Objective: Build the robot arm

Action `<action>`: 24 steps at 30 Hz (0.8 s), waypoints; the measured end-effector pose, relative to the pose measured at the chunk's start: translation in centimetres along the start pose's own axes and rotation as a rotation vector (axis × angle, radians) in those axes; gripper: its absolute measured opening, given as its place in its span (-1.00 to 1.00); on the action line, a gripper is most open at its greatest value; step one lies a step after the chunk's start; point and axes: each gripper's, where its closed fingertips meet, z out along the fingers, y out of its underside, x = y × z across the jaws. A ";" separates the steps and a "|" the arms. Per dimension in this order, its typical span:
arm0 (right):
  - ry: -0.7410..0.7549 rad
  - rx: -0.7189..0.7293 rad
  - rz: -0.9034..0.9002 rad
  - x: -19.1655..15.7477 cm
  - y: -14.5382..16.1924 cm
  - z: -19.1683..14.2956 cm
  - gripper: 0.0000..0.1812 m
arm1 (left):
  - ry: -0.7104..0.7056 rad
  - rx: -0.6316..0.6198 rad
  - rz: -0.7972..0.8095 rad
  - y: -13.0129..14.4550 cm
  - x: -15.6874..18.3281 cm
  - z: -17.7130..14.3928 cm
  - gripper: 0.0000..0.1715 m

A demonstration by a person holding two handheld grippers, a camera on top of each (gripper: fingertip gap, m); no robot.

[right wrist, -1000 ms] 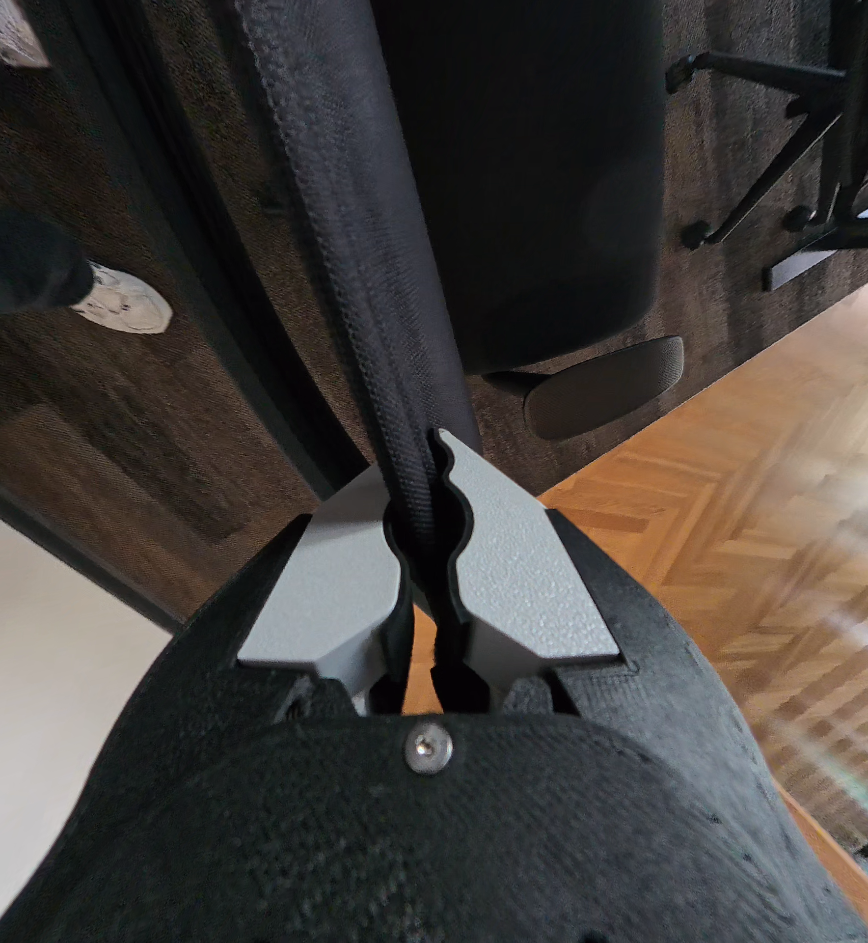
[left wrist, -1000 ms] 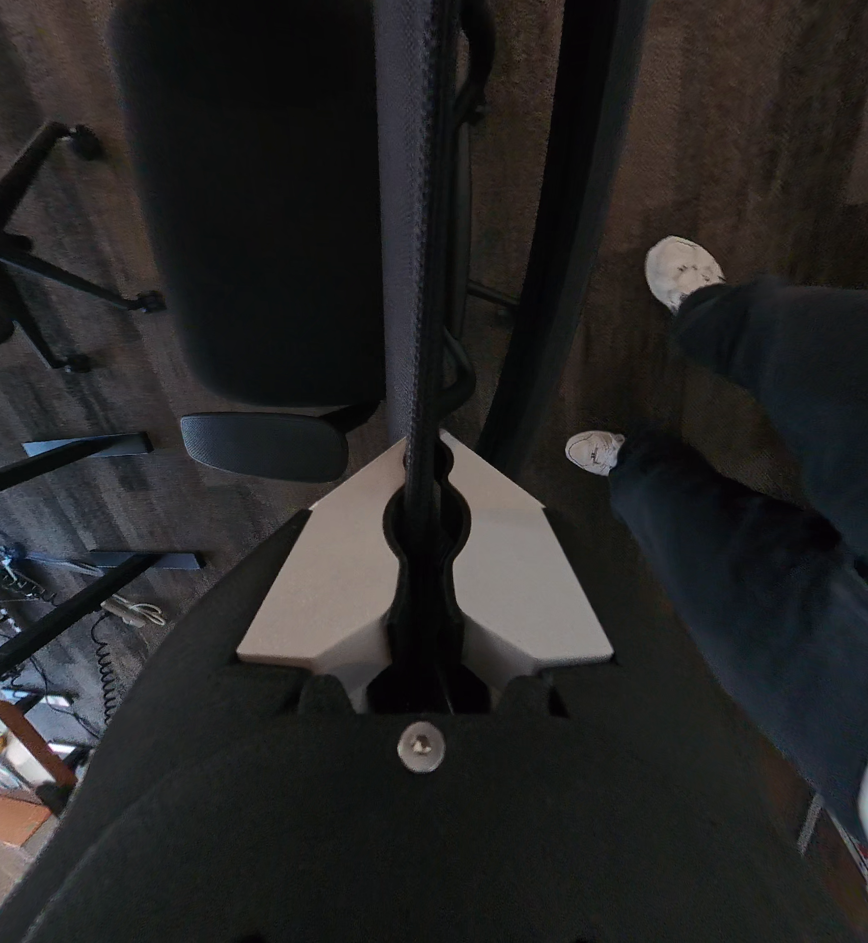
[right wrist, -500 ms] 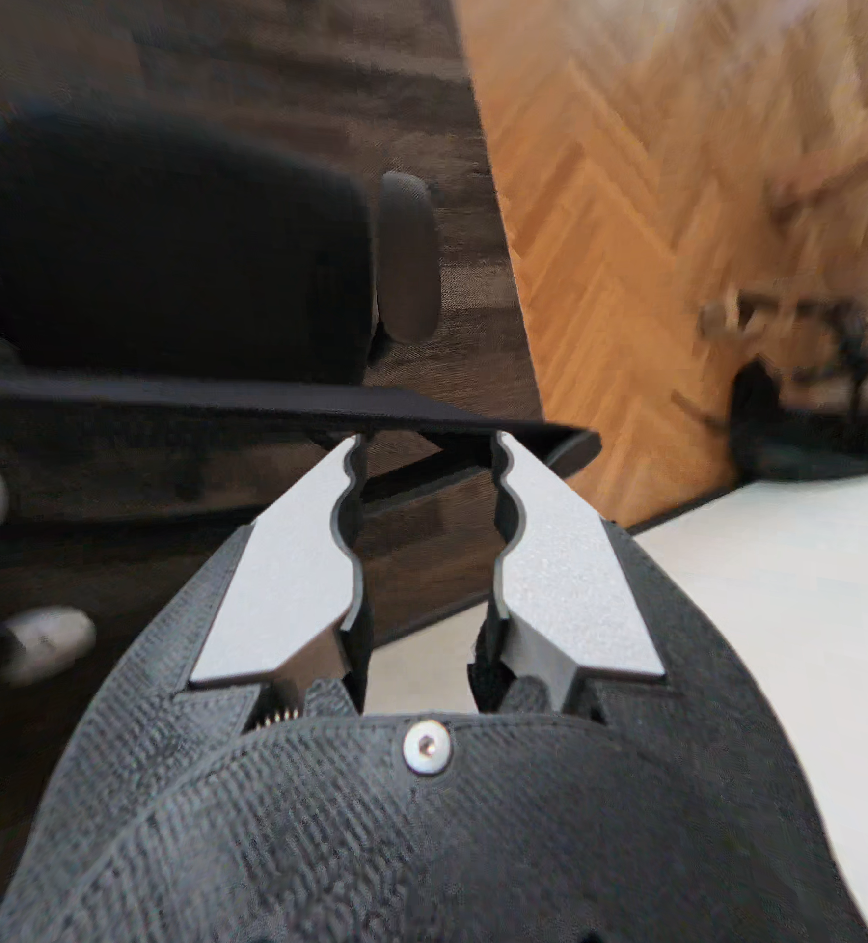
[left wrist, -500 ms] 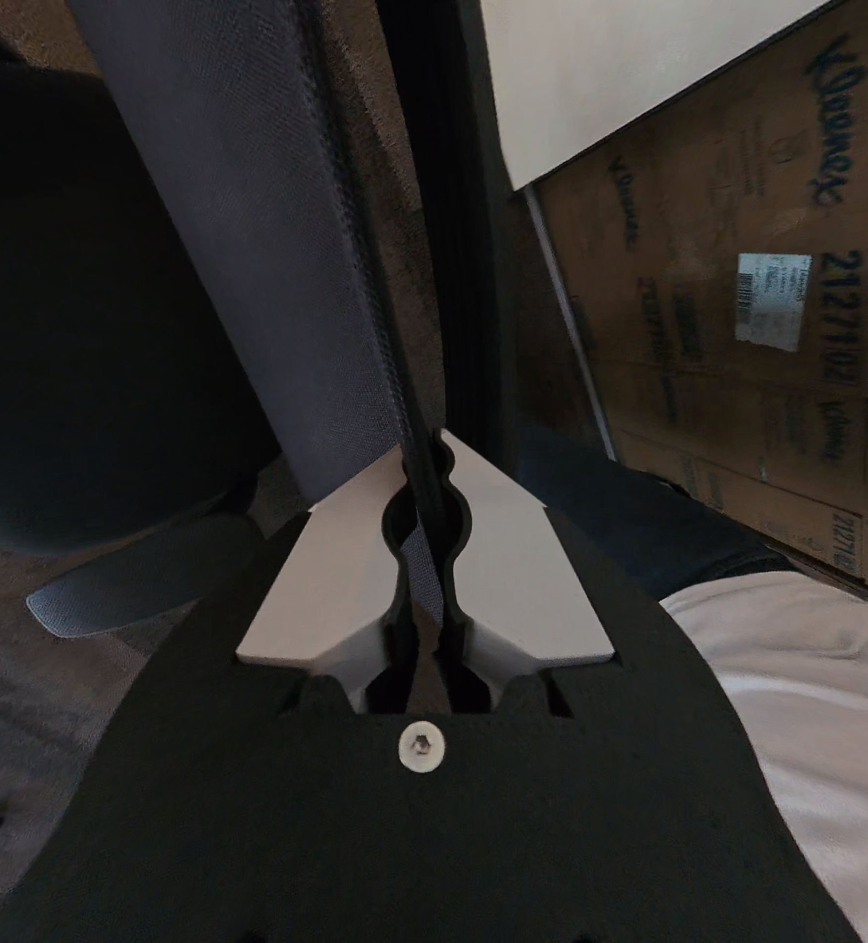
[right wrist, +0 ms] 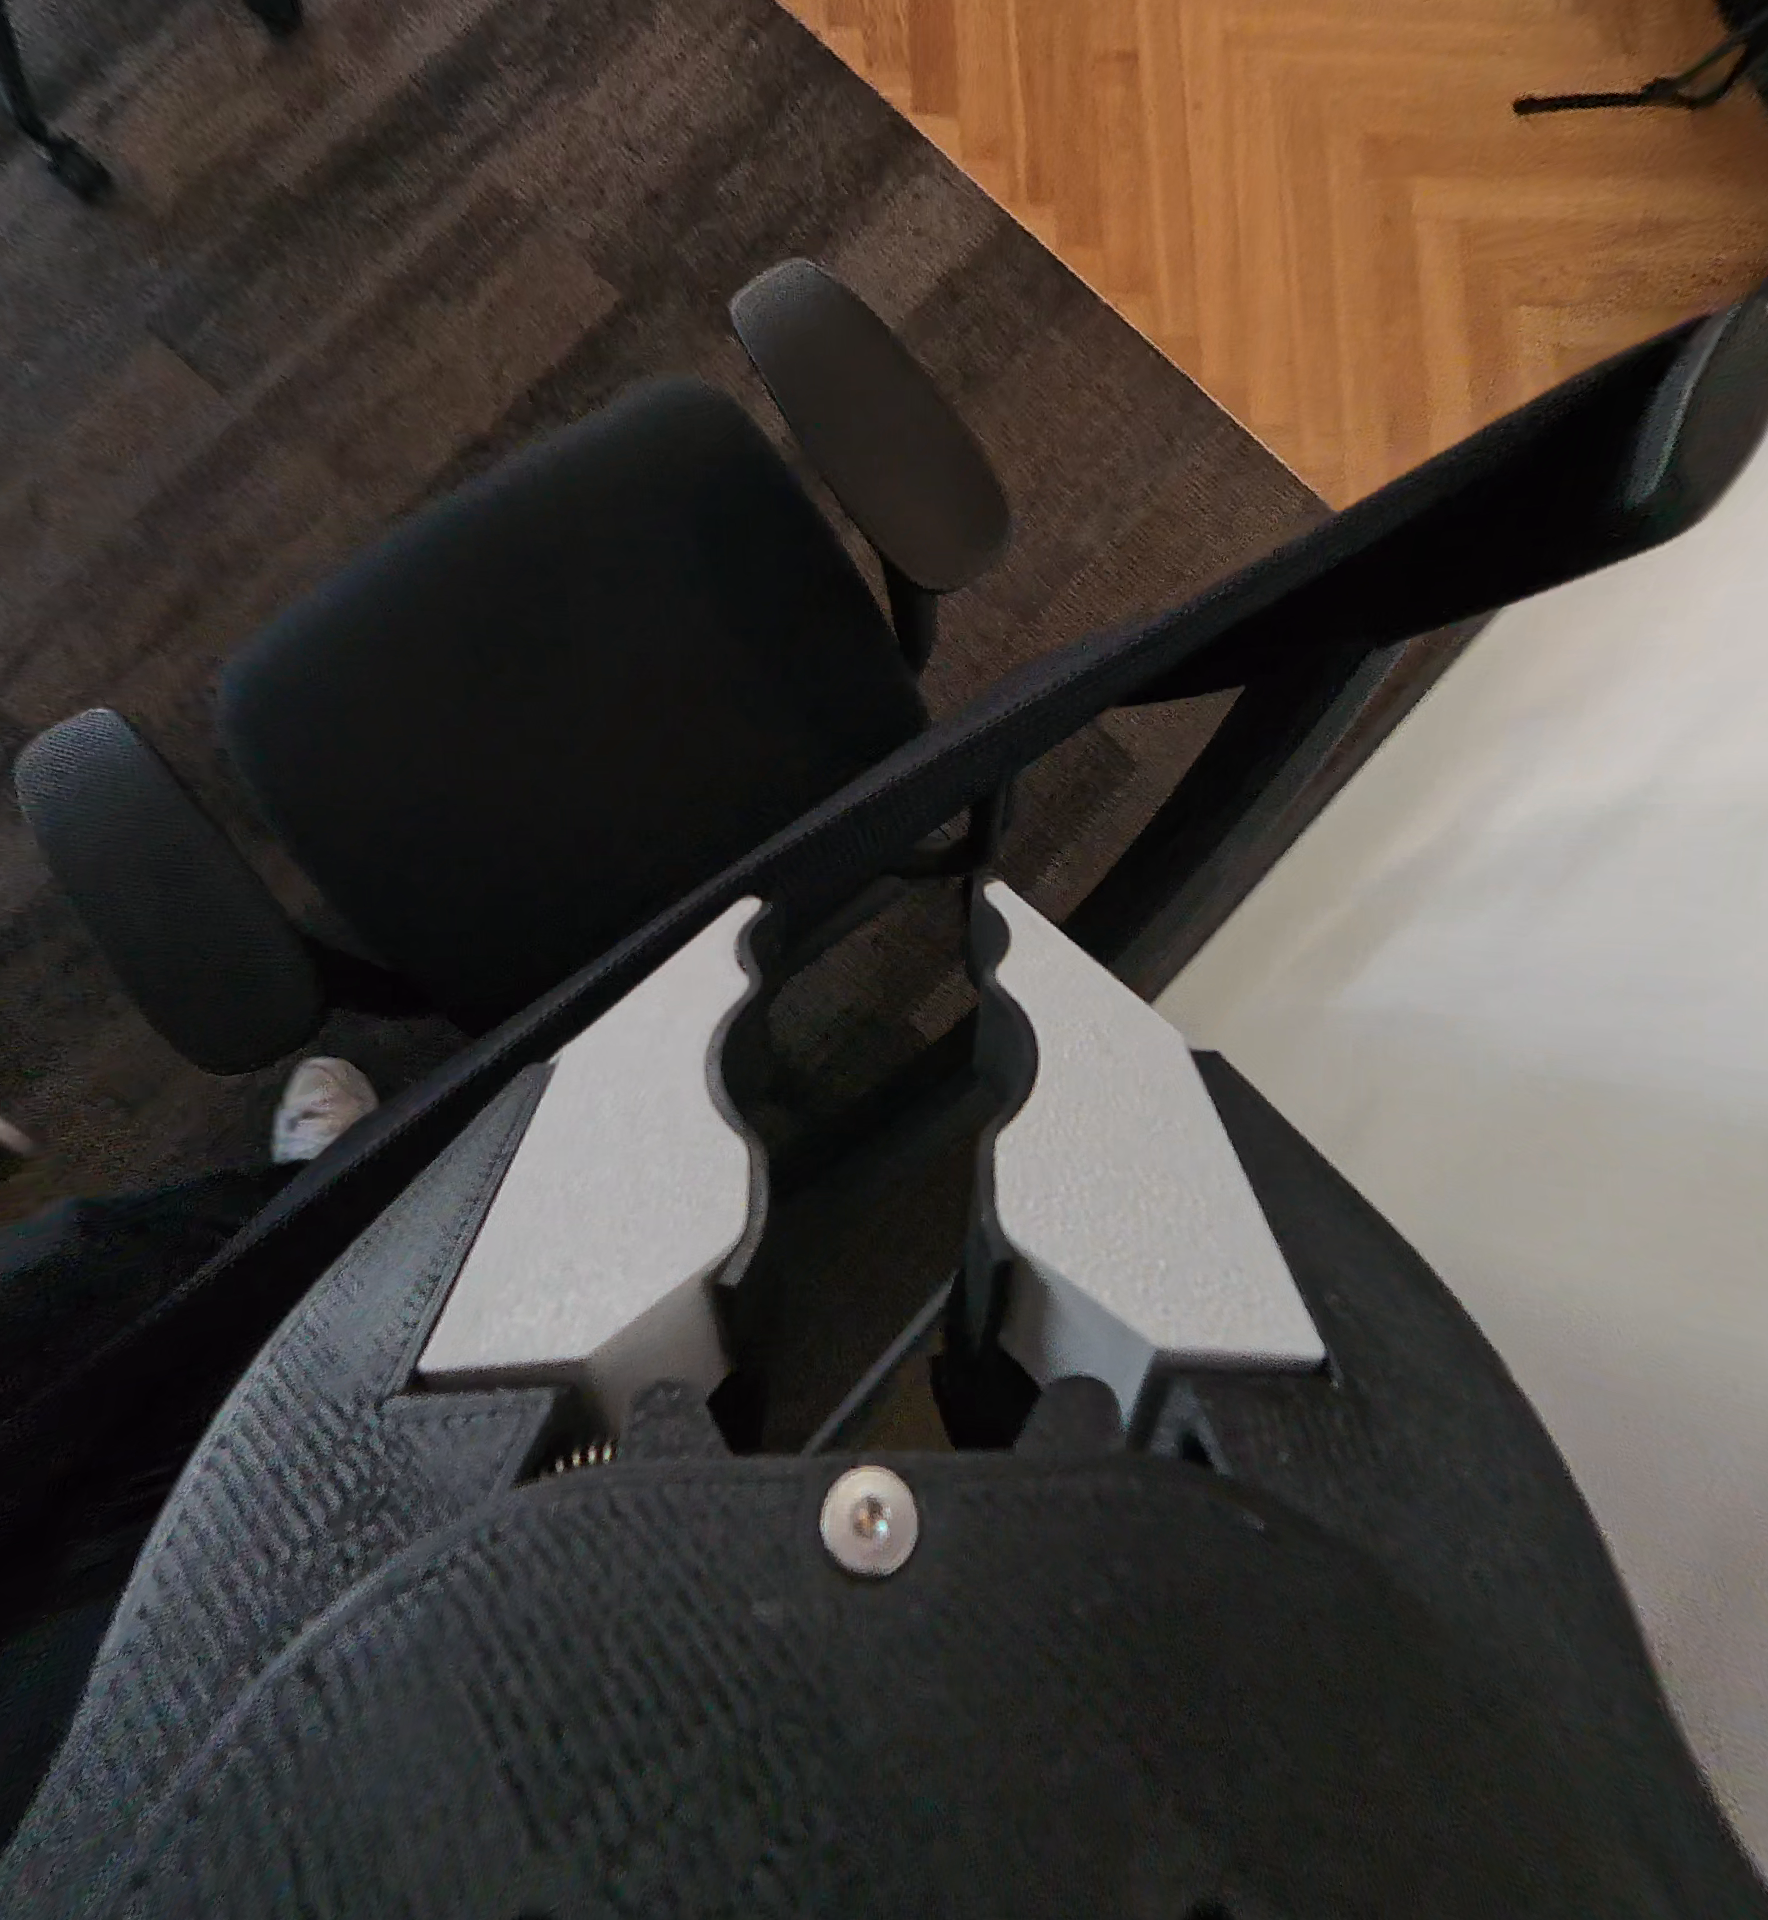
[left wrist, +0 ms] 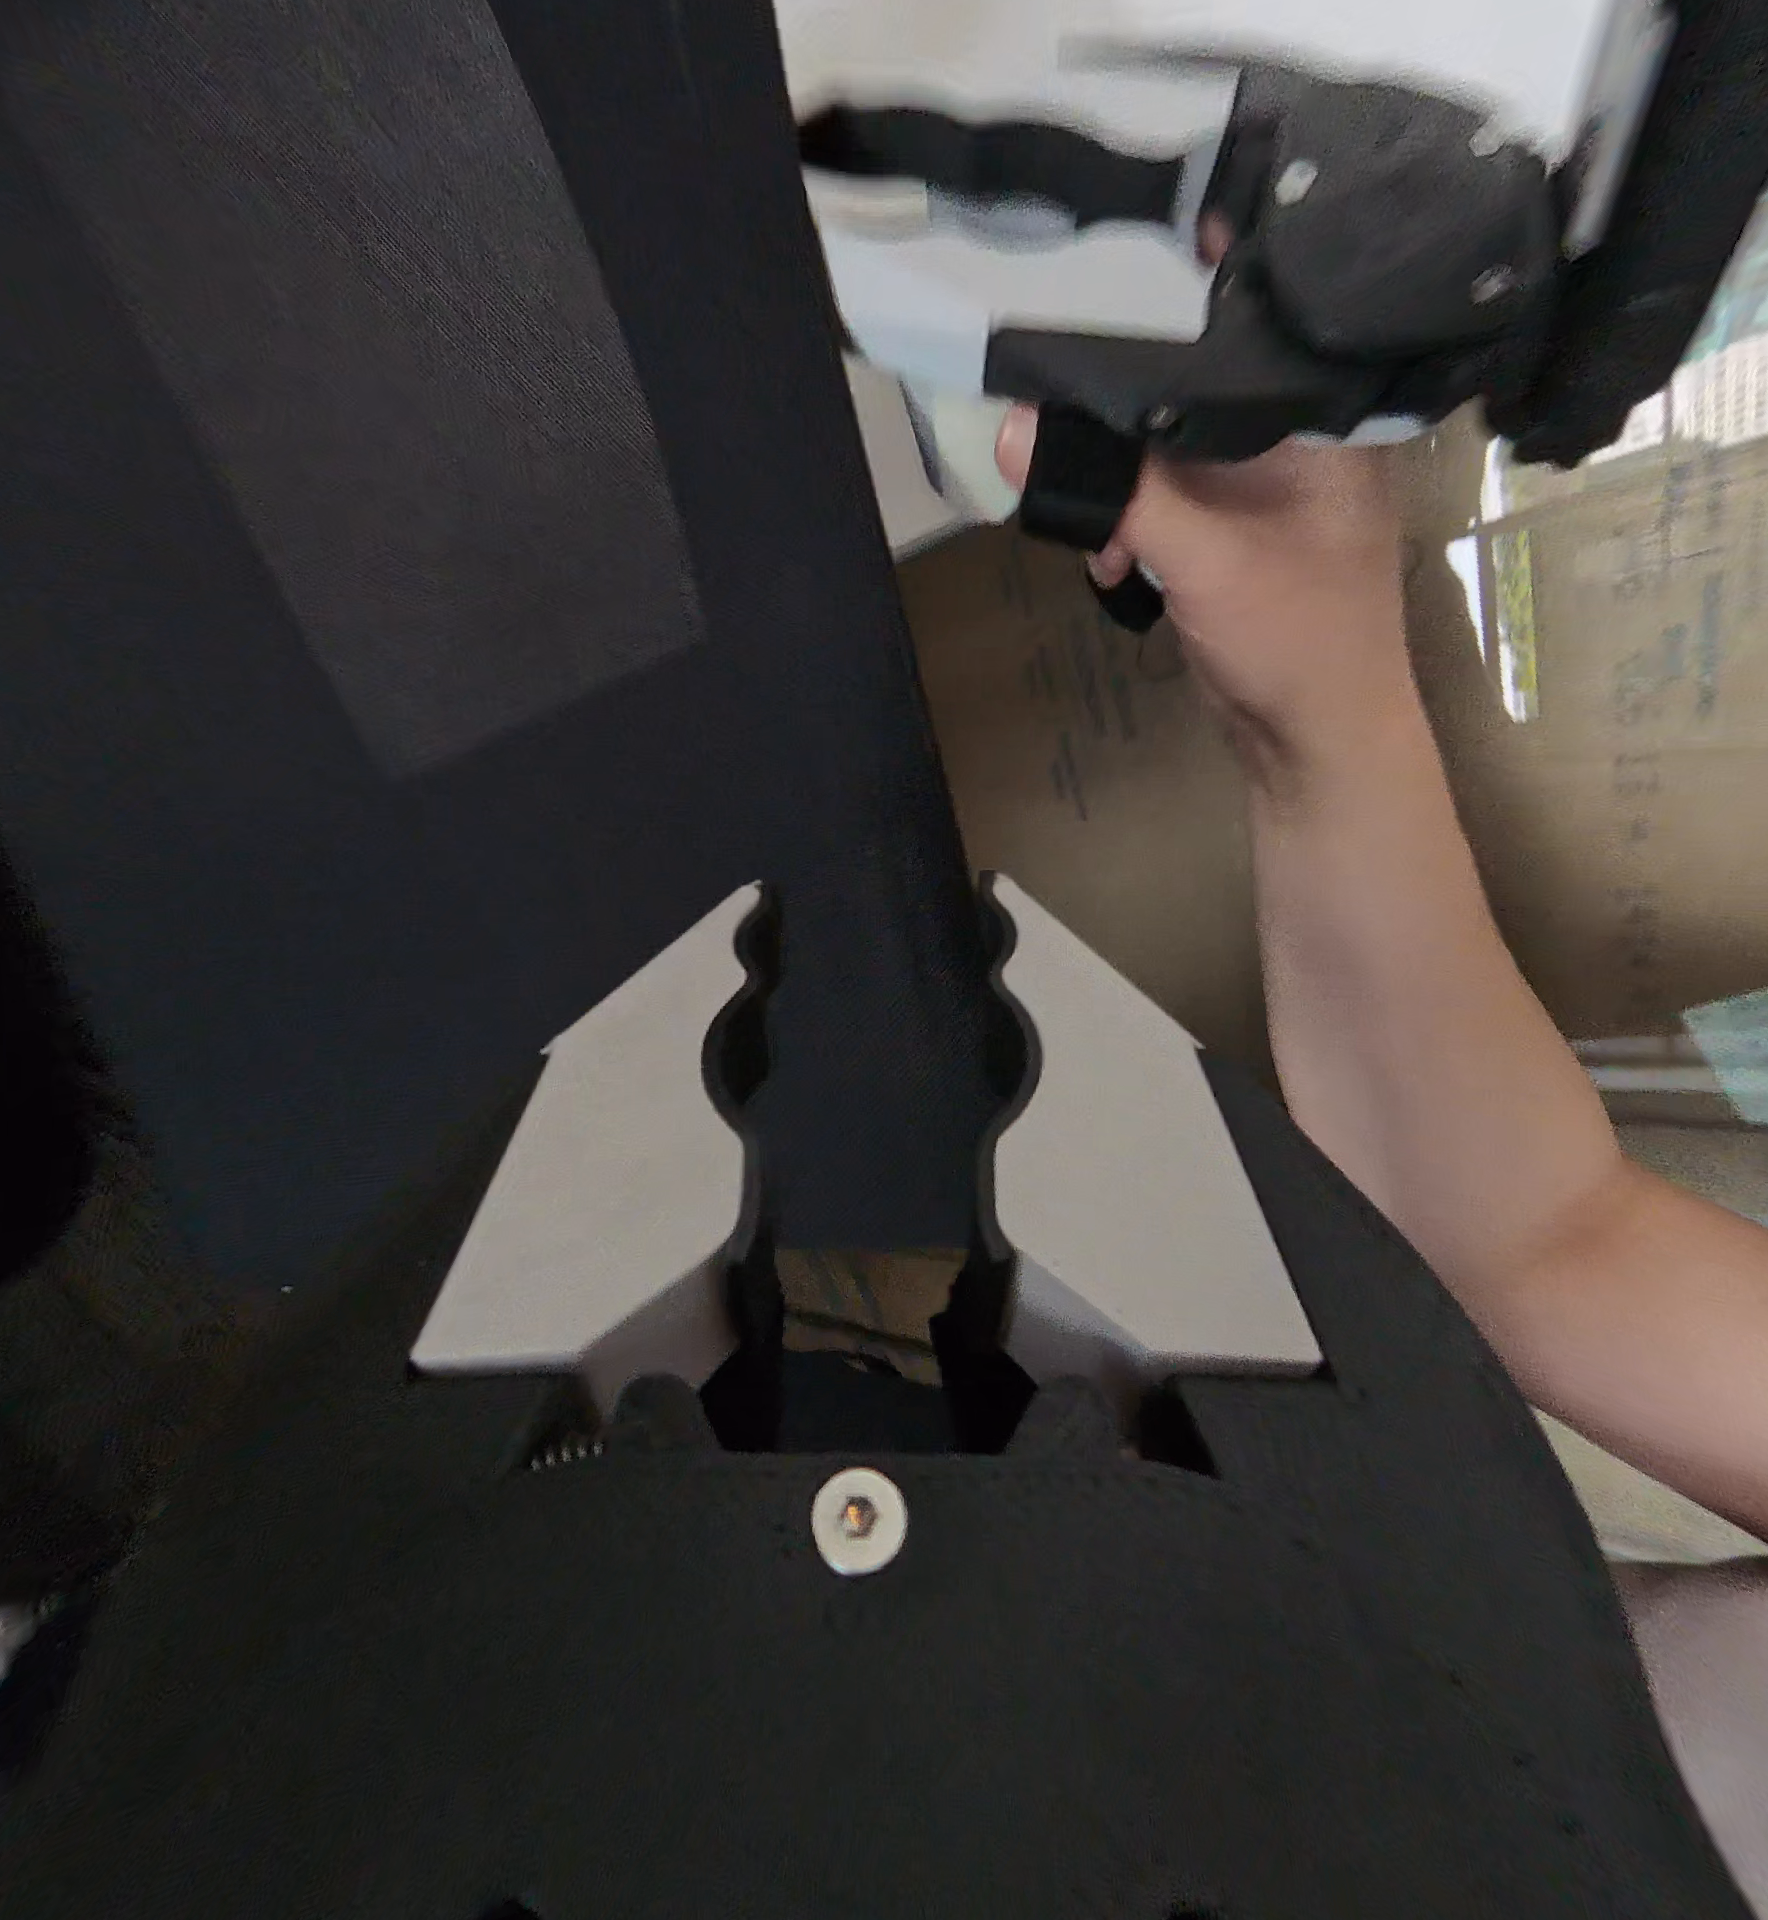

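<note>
A black office chair fills both views. In the left wrist view its dark mesh backrest point(left wrist: 392, 416) stands close ahead, and its edge runs down between the fingers of my left gripper point(left wrist: 872, 894), which is open around it. In the right wrist view my right gripper point(right wrist: 869, 899) is open, just above the backrest's top edge point(right wrist: 1275, 582), which runs diagonally past the fingertips. Below it are the seat point(right wrist: 547, 623) and two armrests point(right wrist: 869, 416). The right gripper's black body point(left wrist: 1379, 260) shows blurred at the upper right of the left wrist view, held by a bare hand point(left wrist: 1275, 644).
Cardboard boxes point(left wrist: 1638, 727) stand behind the hand. A white table top point(right wrist: 1482, 1039) lies right of the chair. Grey carpet point(right wrist: 340, 260) meets a wooden floor point(right wrist: 1379, 208) at the top. A white shoe point(right wrist: 319, 1101) shows under the backrest edge. Spacing between my two grippers at the tips: around 15 cm.
Both grippers were shut on the backrest edge a second ago. The right opened first and swung over the top edge. The left has now opened and turned toward the boxes.
</note>
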 end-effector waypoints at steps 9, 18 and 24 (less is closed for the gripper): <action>0.417 -0.108 -0.269 1.1 -5.4 -9.1 -0.63 | -0.578 0.505 0.318 2.7 -11.6 -35.7 -0.43; -0.160 0.370 -0.415 -30.2 -32.1 3.2 -0.44 | -0.936 0.701 0.383 10.1 -25.8 -73.3 -0.34; -0.651 0.520 -0.767 -53.2 -52.2 16.8 -0.40 | -1.082 0.688 0.458 0.0 -37.1 -91.4 -0.21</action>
